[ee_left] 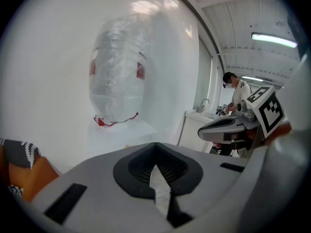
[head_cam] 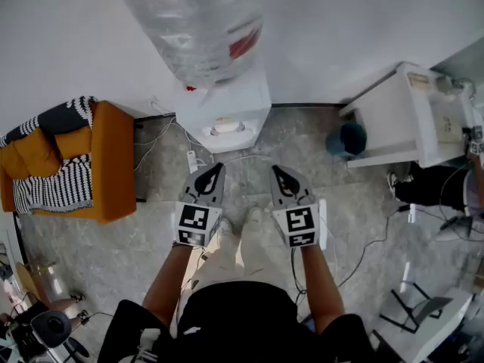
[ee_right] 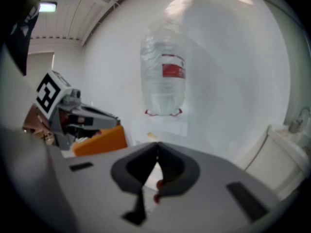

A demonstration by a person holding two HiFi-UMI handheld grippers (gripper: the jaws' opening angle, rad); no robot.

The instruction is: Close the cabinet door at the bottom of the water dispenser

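Note:
The white water dispenser (head_cam: 224, 110) stands against the wall with a clear bottle (head_cam: 198, 23) upside down on top. Seen from above, its bottom cabinet door is hidden. My left gripper (head_cam: 219, 166) and right gripper (head_cam: 275, 169) hang side by side over the floor just in front of it, tips pointing at it, apart from it. Both are shut with nothing between the jaws. The left gripper view shows the left gripper (ee_left: 155, 145) aimed at the bottle (ee_left: 119, 76). The right gripper (ee_right: 156, 144) faces the bottle (ee_right: 164, 76) and the dispenser top (ee_right: 165, 125); the gripper bodies hide the lower cabinet.
An orange armchair (head_cam: 110, 165) with a striped cushion stands left of the dispenser. A power strip (head_cam: 190, 159) and cables lie on the floor beside it. At the right are a white cabinet (head_cam: 401, 119) and a dark round bin (head_cam: 348, 138). A person (ee_left: 238, 93) stands farther off.

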